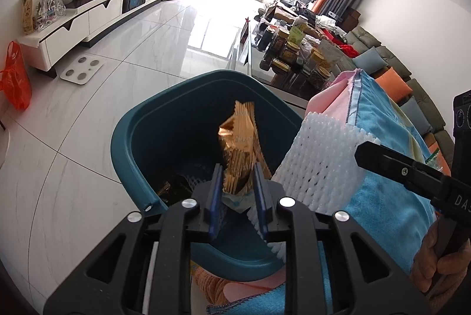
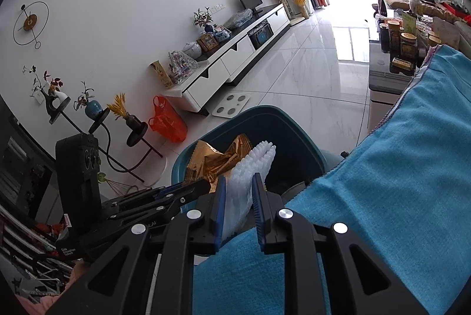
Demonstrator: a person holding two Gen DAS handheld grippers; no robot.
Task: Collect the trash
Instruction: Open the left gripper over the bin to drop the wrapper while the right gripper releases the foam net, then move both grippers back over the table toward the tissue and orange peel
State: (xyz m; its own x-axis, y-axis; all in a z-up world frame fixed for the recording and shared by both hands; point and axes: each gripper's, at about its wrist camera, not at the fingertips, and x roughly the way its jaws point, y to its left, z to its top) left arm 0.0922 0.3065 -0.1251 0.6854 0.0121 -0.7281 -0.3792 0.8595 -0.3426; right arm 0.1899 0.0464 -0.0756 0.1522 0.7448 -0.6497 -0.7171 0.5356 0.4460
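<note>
both jaws pinch trash over teal bin.

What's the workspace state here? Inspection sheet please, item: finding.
Surface: blue towel over a pink cloth, draped beside the bin.
Job's things: teal bin open, dark scraps and white netting at its bottom; gold wrapper and white foam net held over its mouth.
Clutter: jars crowd the table behind; orange bag and white scale on the floor.
Grippers: left claw shut on the wrapper; right claw shut on the foam net.
Cables: nothing seen.
Surroundings: living room, white TV cabinet, tiled floor, bright window, sofa with cushions.
</note>
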